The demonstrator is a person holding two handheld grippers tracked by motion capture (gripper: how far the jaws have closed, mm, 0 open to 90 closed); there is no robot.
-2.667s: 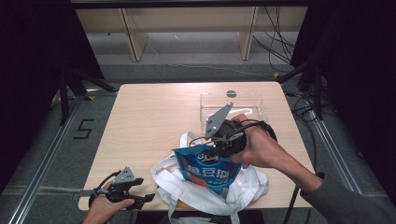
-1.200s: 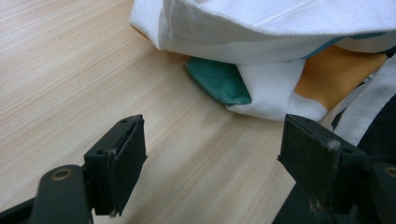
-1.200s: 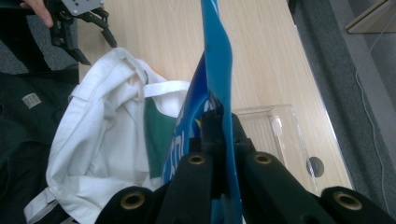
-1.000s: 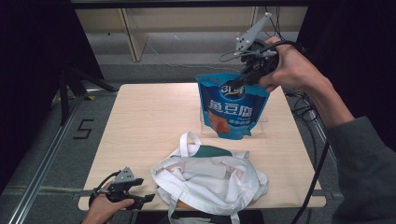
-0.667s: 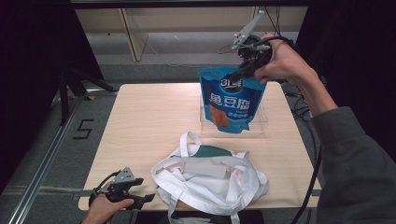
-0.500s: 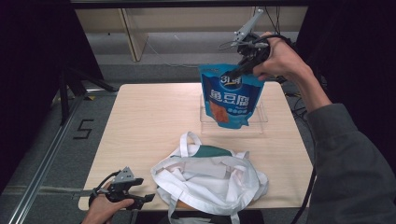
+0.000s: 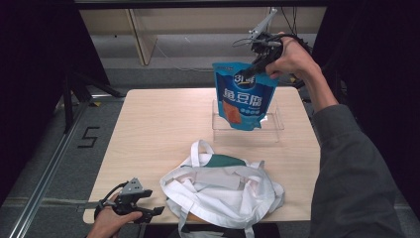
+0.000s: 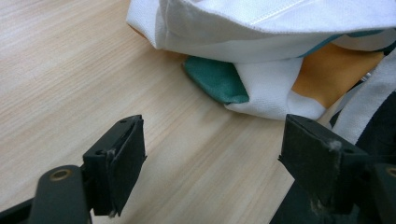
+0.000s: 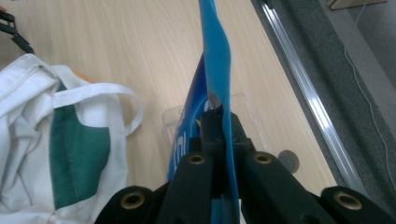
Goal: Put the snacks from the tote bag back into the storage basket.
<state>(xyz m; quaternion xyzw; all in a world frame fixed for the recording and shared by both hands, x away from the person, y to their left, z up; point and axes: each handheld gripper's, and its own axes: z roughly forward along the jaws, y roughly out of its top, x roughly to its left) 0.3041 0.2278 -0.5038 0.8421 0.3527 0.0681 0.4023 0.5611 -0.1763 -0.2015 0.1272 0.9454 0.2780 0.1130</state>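
Your right gripper [image 7: 253, 71] is clamped on the top edge of the blue snack pouch [image 7: 242, 99]; its jaws pinch the seal flat between them, and the pouch hangs below, over the clear tray [image 7: 274, 122] near the table's [image 7: 158, 124] far right corner. Your left gripper [image 8: 219, 161] rests at the near left edge, jaws apart and holding nothing, just beside the white tote bag [image 7: 223, 191].

A blue snack pouch [image 7: 241, 94] with white lettering and an orange food picture hangs upright in the air, pinched at its top edge, its lower end just over a clear plastic tray [image 7: 273, 124] at the table's far right. A white tote bag [image 7: 223, 191] with green and orange patches lies crumpled at the near edge.
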